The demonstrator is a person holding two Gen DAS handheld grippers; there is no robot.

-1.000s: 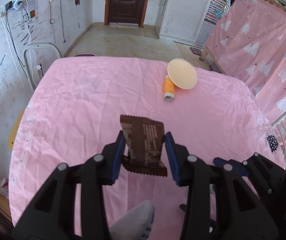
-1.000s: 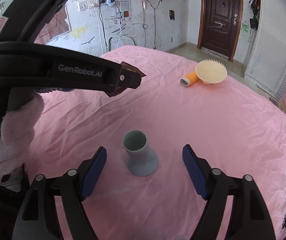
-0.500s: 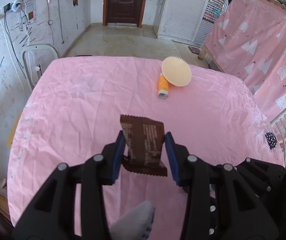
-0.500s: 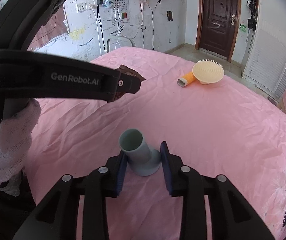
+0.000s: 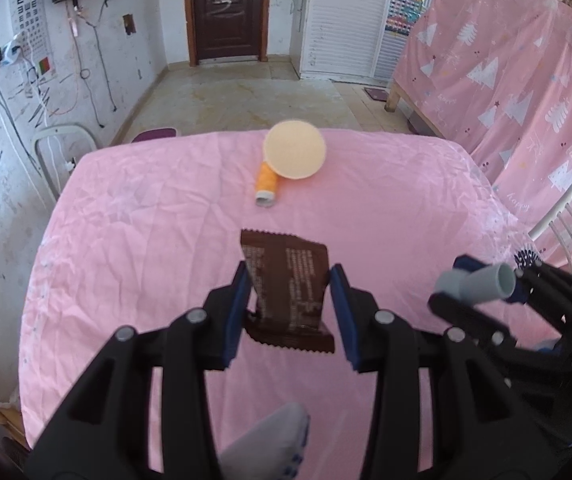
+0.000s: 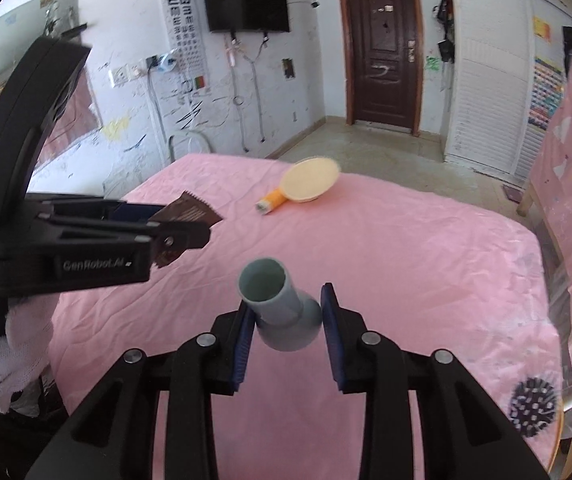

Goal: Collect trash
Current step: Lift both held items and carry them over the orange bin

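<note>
Left gripper (image 5: 290, 300): blue pads clamped on both side edges of a brown wrapper (image 5: 288, 288), held off the pink sheet (image 5: 134, 240), center of the left wrist frame. In the right wrist view the same wrapper (image 6: 192, 216) pokes out of that gripper at mid left.

Right gripper (image 6: 286, 320): pads pressed on the flared base of a grey plastic tube (image 6: 276, 308), open mouth facing up toward the camera. It is lifted clear of the sheet, lower center of frame. From the left wrist view the tube (image 5: 482, 282) sits at right, sticking out sideways.

Progress: two pieces look collected, one per gripper. Neither is dropped yet; no bin shows in either frame. Left on the bed, upper center: an orange tube (image 5: 266, 182) lying on its side, touching a round cream brush (image 5: 295, 155). Whether those count as trash cannot be told.

Pose: both grippers tilt downward over the near part of the bed, side by side. A white glove (image 6: 10, 352) on the left handle shows at lower left.
</note>
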